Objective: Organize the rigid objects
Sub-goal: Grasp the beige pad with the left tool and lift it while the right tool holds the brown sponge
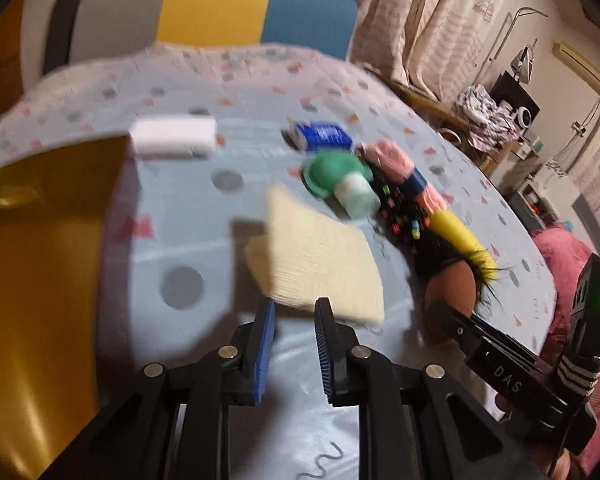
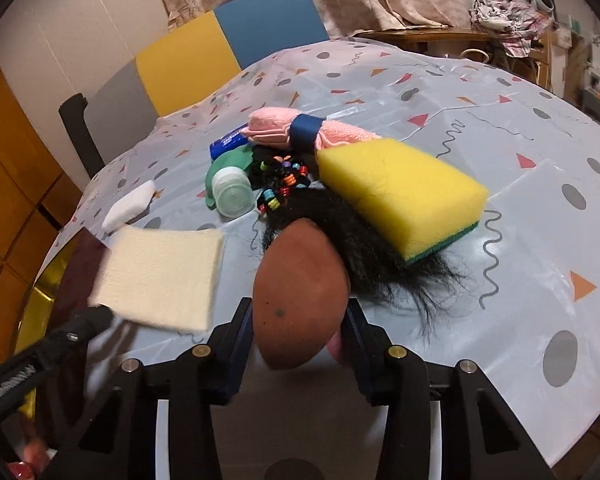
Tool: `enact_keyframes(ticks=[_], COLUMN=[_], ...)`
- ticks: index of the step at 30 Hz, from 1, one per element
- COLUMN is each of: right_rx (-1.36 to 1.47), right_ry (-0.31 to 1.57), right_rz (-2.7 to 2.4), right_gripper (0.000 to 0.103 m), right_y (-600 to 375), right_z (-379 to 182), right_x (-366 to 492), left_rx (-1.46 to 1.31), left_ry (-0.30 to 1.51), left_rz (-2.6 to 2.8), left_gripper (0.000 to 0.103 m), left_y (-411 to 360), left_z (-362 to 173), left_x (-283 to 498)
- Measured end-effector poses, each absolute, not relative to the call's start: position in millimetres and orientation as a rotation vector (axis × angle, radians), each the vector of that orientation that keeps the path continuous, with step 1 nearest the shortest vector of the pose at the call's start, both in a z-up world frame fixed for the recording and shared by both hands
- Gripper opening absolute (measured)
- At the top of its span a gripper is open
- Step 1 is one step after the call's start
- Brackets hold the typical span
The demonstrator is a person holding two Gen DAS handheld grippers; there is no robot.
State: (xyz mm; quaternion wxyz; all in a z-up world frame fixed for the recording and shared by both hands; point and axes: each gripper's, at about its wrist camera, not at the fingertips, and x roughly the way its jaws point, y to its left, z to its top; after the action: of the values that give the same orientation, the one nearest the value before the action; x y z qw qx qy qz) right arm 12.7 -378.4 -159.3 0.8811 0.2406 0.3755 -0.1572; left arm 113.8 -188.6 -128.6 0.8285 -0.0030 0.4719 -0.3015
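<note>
My left gripper (image 1: 296, 308) is shut on the near edge of a flat cream pad (image 1: 320, 260), which hangs tilted above the tablecloth and casts a shadow. The right wrist view shows the same cream pad (image 2: 160, 276) at lower left. My right gripper (image 2: 300, 308) is shut on a brown egg-shaped object (image 2: 300, 280), with a pad against each side. That brown object (image 1: 452, 288) lies against a tuft of black hair (image 2: 380, 256). Behind it sit a yellow sponge (image 2: 400, 196), coloured hair ties (image 2: 280, 184), a mint jar (image 2: 234, 196), a pink rolled towel (image 2: 300, 128) and a blue box (image 1: 320, 134).
A white block (image 1: 172, 136) lies at the far left of the patterned tablecloth (image 2: 520, 240). A shiny gold surface (image 1: 40, 280) borders the table on the left. A grey, yellow and blue chair (image 2: 220, 48) stands behind the table. Cluttered shelves (image 1: 500, 120) stand far right.
</note>
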Motion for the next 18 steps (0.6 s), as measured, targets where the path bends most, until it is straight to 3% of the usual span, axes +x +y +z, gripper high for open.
enact_keyframes(ticks=[3, 6, 8, 10, 12, 18], right_rx=[0.503, 0.526, 0.535, 0.545, 0.543, 0.549], right_ry=[0.786, 0.787, 0.794, 0.803, 0.811, 0.826], right_rz=[-0.314, -0.296, -0.283, -0.265, -0.245, -0.228], right_gripper=[0.042, 0.042, 0.042, 0.042, 0.042, 0.042], right_y=[-376, -377, -376, -373, -370, -370], right_z=[-157, -153, -152, -152, -152, -155], right_x=[7, -1, -6, -11, -13, -17], left_rx=[-0.033, -0.017, 0.012, 0.072, 0.109, 0.187], left_ry=[1.073, 1.099, 1.064, 1.005, 0.94, 0.938], left_rz=[-0.668, -0.642, -0.611, -0.563, -0.547, -0.54], left_gripper=[0.032, 0.035, 0.047, 0.07, 0.085, 0.086], left_y=[-197, -204, -205, -208, -210, -229], left_z=[-142, -149, -145, -138, -129, -129], left_x=[116, 117, 116, 114, 111, 134])
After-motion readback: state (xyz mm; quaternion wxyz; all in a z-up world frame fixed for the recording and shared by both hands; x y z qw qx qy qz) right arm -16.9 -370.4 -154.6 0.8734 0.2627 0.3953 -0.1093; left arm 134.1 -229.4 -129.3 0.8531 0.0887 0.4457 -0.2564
